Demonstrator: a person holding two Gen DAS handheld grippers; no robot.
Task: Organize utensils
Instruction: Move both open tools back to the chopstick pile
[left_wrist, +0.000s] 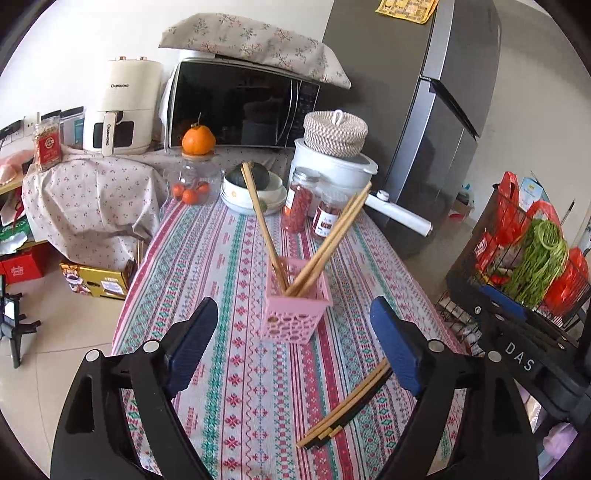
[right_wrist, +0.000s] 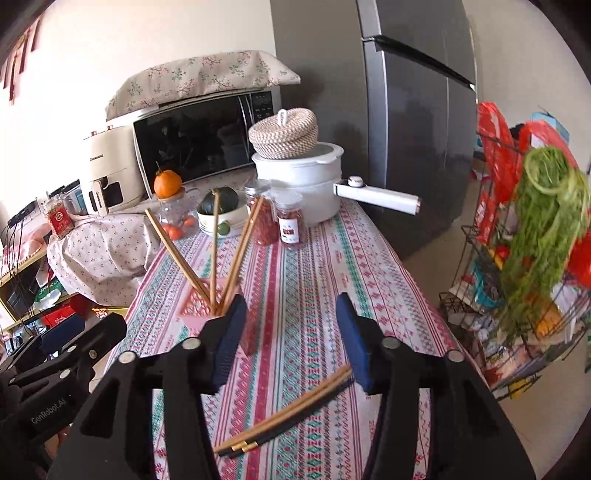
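A pink perforated holder (left_wrist: 295, 306) stands on the patterned tablecloth (left_wrist: 236, 258) with several wooden chopsticks (left_wrist: 264, 225) leaning out of it; it also shows in the right wrist view (right_wrist: 201, 306). A few more chopsticks (left_wrist: 347, 406) lie flat on the cloth near the table's front. My left gripper (left_wrist: 295, 332) is open and empty, just in front of the holder. My right gripper (right_wrist: 291, 328) is open and empty, hovering over the lying chopsticks (right_wrist: 288, 417), with the holder at its left finger.
At the back stand spice jars (left_wrist: 297, 199), a bowl with a green squash (left_wrist: 255, 188), a white pot with a long handle (right_wrist: 306, 177), a glass jar topped by an orange (left_wrist: 197, 140), a microwave (left_wrist: 240, 103) and a fridge (right_wrist: 417, 110). A wire rack of greens (right_wrist: 535, 221) stands to the right.
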